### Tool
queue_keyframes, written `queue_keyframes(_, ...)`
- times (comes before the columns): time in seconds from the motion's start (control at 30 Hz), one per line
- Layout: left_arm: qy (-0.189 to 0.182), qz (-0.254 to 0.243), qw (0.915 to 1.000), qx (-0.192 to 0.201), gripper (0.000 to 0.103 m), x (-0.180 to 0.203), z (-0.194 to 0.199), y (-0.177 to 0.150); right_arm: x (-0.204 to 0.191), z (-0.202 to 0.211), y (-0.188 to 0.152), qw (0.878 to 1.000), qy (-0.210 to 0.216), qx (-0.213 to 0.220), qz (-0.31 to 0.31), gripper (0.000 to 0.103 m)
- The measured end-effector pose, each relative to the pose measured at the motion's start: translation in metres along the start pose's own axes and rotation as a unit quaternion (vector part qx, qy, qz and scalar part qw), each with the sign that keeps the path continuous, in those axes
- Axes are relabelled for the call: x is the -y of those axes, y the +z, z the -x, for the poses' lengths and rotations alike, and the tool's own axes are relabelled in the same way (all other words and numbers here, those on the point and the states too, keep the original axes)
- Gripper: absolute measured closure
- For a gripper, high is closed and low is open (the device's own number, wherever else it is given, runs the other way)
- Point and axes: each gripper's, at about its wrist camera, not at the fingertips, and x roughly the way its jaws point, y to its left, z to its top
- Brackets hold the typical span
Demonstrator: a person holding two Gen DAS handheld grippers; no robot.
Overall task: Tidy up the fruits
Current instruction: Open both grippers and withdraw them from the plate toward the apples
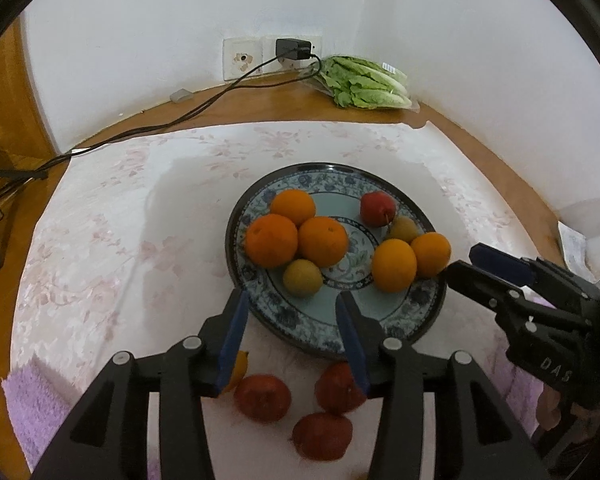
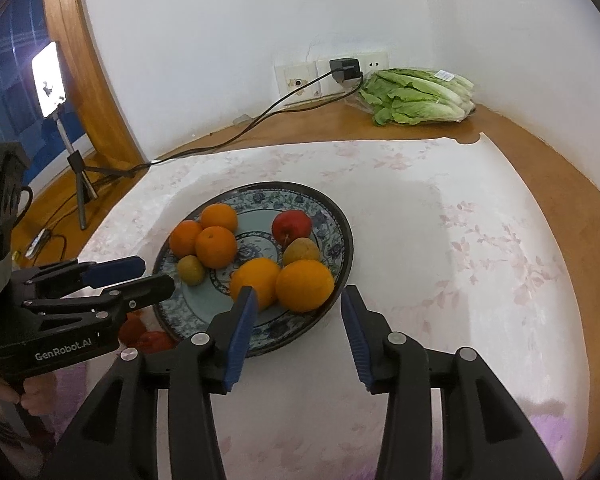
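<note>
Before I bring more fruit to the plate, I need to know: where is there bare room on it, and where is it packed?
The plate is bare along its near rim, in front of the green fruit, and in a strip between the three oranges and the red apple. Its right side is crowded. The cloth right of the plate is free; red fruits crowd the cloth in front.

Left gripper (image 1: 292,300) hangs open-jawed over the plate (image 1: 400,320) rim.
</note>
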Motion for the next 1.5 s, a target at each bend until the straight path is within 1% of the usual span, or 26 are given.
queue_keyframes(0.23, 0.000, 0.018, 0.9998, 0.003, 0.054, -0.012, 0.017, -0.010, -0.005, 0.013, -0.008, 1.000, 0.004, 0.003, -0.008, 0.058)
queue_keyframes(0.5, -0.002, 0.038, 0.9993, 0.001, 0.054, -0.025, 0.029, -0.024, -0.006, 0.021, -0.017, 1.000, -0.001, -0.002, -0.016, 0.058)
queue_keyframes(0.67, -0.004, 0.047, 0.9989, -0.005, 0.054, -0.030, 0.030, -0.032, -0.008, 0.024, -0.025, 1.000, -0.003, -0.009, -0.020, 0.058)
queue_keyframes(1.03, -0.010, 0.063, 0.9977, -0.023, 0.054, -0.031, 0.022, -0.044, -0.021, 0.031, -0.040, 1.000, 0.011, -0.015, -0.016, 0.058)
queue_keyframes(1.07, -0.013, 0.065, 0.9975, -0.024, 0.055, -0.031, 0.022, -0.044, -0.021, 0.031, -0.041, 1.000, 0.012, -0.015, -0.016, 0.058)
queue_keyframes(1.13, -0.016, 0.067, 0.9972, -0.028, 0.063, -0.030, 0.020, -0.044, -0.022, 0.031, -0.042, 1.000, 0.014, -0.016, -0.016, 0.058)
queue_keyframes(1.2, -0.019, 0.068, 0.9971, -0.030, 0.067, -0.029, 0.018, -0.045, -0.022, 0.031, -0.043, 1.000, 0.015, -0.017, -0.017, 0.058)
queue_keyframes(1.5, -0.019, 0.068, 0.9971, -0.028, 0.070, -0.028, 0.014, -0.044, -0.021, 0.028, -0.046, 0.999, 0.018, -0.023, -0.023, 0.058)
